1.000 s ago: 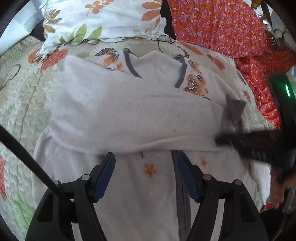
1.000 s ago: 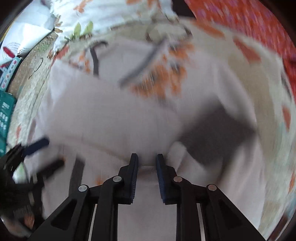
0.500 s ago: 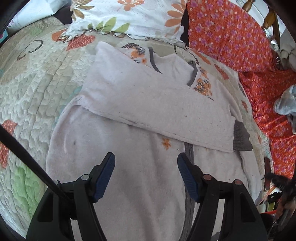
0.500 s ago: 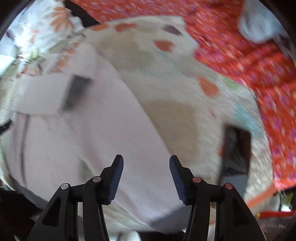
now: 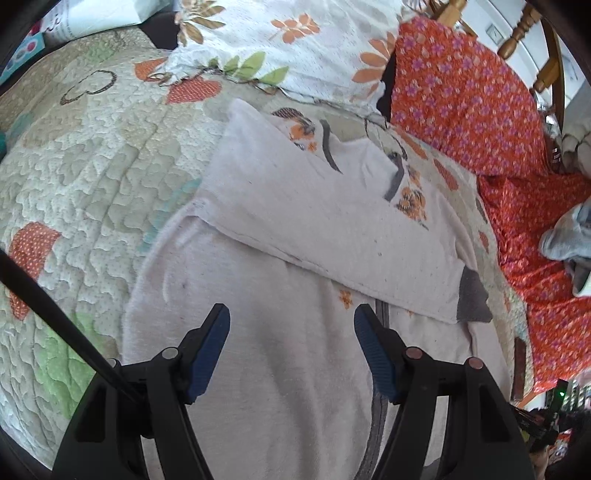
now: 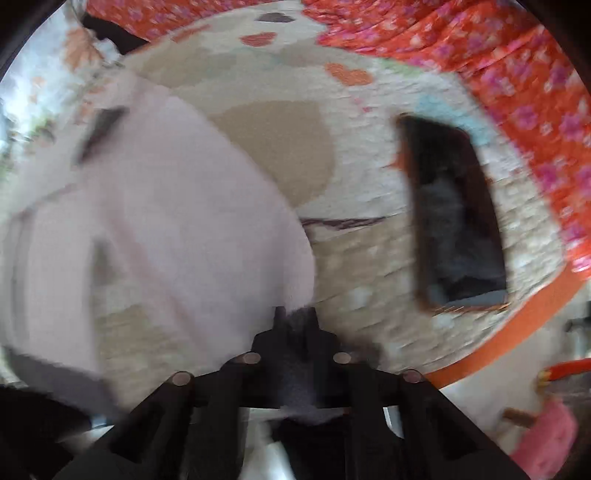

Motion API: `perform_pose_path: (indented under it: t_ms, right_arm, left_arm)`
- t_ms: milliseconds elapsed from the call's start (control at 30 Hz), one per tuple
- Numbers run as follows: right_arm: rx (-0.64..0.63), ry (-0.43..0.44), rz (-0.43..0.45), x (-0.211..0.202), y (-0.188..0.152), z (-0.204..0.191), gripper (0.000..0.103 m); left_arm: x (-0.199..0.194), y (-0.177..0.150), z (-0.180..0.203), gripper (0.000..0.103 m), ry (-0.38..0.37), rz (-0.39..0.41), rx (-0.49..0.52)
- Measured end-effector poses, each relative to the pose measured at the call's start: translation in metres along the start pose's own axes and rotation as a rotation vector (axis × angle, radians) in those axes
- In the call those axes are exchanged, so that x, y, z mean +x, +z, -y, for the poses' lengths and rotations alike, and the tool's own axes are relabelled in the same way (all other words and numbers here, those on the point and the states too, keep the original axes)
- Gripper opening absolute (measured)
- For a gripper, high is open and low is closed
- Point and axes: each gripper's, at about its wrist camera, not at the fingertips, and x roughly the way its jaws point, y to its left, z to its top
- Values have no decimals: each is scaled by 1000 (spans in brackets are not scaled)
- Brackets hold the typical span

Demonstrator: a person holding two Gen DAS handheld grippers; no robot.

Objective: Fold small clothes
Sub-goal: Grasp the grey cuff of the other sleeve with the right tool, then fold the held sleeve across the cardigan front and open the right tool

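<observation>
The left tongs (image 5: 291, 325) are hovering wide apart just above the lower body of the white top (image 5: 280, 369), their blue pads (image 5: 210, 350) gripping nothing, while a thin black cord (image 5: 55, 314) is crossing the near left corner. The top is lying flat on the quilted bed cover (image 5: 85, 177), with one sleeve (image 5: 332, 236) folded across the chest so that its grey cuff (image 5: 472, 299) is resting near the right edge; the hem is being cut off behind the tongs' frame. Beyond the sleeve the grey-trimmed neckline (image 5: 395, 181) and orange flower print are showing, then a flowered pillow (image 5: 295, 48) and an orange flowered cloth (image 5: 480, 110) at the head of the bed, where a wooden bedpost (image 5: 517, 33) is partly cropped by the lens rim. In the right wrist view everything is smearing with motion: the right tongs (image 6: 295, 317) are pinched together on a grey cuff (image 6: 299, 325) of the top (image 6: 166, 221), though the pads themselves are hard to make out. The white fabric is spreading away to the left, and farther right a dark flat rectangle (image 6: 454, 218), too blurred to identify, is lying on the bed cover (image 6: 362, 258) well apart from the top.
</observation>
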Motion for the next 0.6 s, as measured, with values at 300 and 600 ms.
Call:
perform_pose_path:
  t_ms: [300, 600]
  right_arm:
    - [189, 8, 309, -128, 84, 45, 9]
    - [42, 112, 298, -156, 156, -71, 9]
  left_arm:
    - [-29, 13, -40, 69, -7, 62, -127]
    - [-64, 26, -82, 70, -4, 149, -248]
